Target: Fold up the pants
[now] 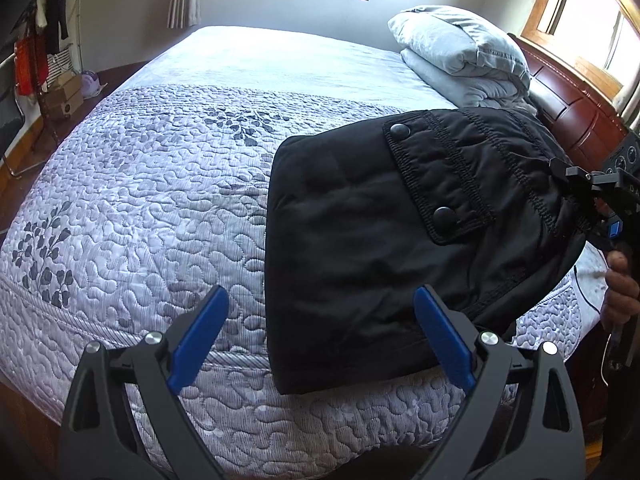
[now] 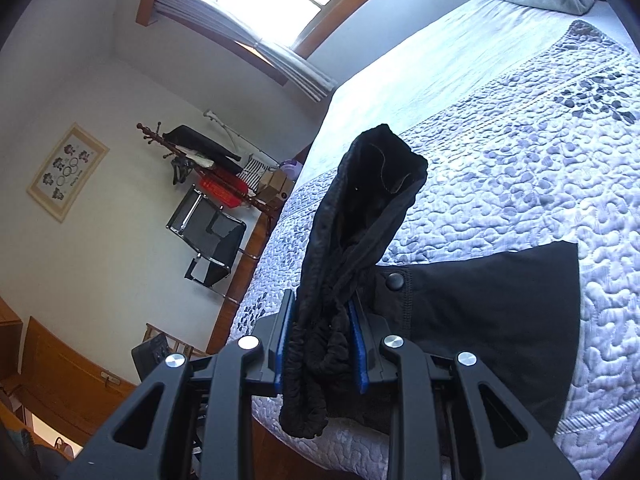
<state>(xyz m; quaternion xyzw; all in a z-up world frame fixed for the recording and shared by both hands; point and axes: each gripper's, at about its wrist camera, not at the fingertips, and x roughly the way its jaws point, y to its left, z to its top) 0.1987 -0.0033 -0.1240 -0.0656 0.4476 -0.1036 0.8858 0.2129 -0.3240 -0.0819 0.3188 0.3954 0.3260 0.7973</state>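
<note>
Pants (image 1: pixel 360 248) folded small on bed (image 1: pixel 160 200). Right tool (image 2: pixel 320 344) pinches waistband; left tool (image 1: pixel 320 320) spread, empty. Next, likely: lay waistband flat, release.

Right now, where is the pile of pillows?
In the left wrist view, the pillows lie at the bed's far right, against the wooden headboard, just behind the black pants.

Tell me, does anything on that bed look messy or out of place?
Mostly tidy. The black pants lie folded on the quilt, but the right gripper is shut on the bunched elastic waistband, lifting that end off the bed. The left gripper is open, holding nothing.
</note>
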